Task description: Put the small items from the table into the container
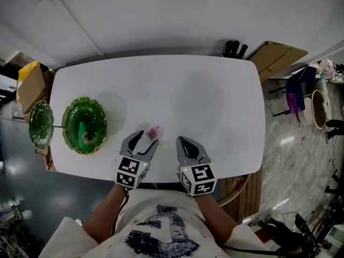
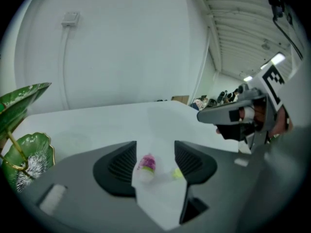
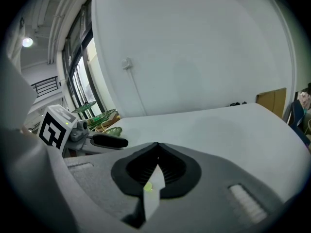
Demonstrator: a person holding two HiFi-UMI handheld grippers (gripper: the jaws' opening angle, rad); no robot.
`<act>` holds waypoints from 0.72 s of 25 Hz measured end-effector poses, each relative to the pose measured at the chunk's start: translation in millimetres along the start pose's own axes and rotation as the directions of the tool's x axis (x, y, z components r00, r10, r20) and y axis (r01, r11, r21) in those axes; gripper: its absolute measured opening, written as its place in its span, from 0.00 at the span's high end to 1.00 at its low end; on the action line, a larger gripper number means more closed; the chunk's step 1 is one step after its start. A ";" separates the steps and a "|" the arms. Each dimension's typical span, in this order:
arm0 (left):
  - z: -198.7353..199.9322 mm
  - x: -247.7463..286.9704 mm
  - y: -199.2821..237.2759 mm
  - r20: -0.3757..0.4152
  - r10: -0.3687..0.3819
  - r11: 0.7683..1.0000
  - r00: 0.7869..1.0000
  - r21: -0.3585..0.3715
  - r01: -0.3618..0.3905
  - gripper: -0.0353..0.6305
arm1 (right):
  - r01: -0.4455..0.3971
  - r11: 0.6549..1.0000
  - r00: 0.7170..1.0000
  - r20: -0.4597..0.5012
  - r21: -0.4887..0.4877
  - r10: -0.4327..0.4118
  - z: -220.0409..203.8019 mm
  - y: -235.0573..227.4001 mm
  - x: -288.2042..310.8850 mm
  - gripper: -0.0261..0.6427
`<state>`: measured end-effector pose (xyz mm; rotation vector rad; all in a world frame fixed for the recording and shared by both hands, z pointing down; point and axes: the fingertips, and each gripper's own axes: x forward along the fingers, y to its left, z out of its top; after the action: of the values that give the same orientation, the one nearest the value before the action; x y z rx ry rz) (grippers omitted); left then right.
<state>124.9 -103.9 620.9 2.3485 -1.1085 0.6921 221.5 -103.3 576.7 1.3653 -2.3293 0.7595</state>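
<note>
Tabletop (image 1: 177,90) open ahead — left tool (image 2: 155,148) wide around pink item (image 2: 147,163) near the edge, right tool (image 3: 158,147) closed.

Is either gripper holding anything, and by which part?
Nothing is held. The left gripper stands open around the pink item, not gripping it; the right gripper is shut, empty.

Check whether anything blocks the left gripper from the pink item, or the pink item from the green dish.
Nothing visible does. The pink item lies between the left gripper's open jaws. Bare table runs from it to the green dish; the yellow item lies on its other side.
</note>
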 end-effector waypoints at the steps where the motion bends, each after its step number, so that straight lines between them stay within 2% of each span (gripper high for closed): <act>1: -3.1 2.3 1.0 -0.009 0.001 1.000 1.000 0.001 -0.001 0.63 | 0.002 1.000 1.000 -0.002 0.002 -0.002 -1.4 -1.0 0.6 0.96; 18: -39.1 34.5 12.4 -0.154 -0.005 1.000 0.988 0.006 0.006 0.63 | 0.029 0.998 0.999 -0.039 0.049 -0.027 -22.0 -20.1 11.7 0.96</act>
<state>124.4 -107.9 674.4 2.2593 -1.0327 0.8605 233.8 -106.3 606.1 1.3891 -2.2712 0.8329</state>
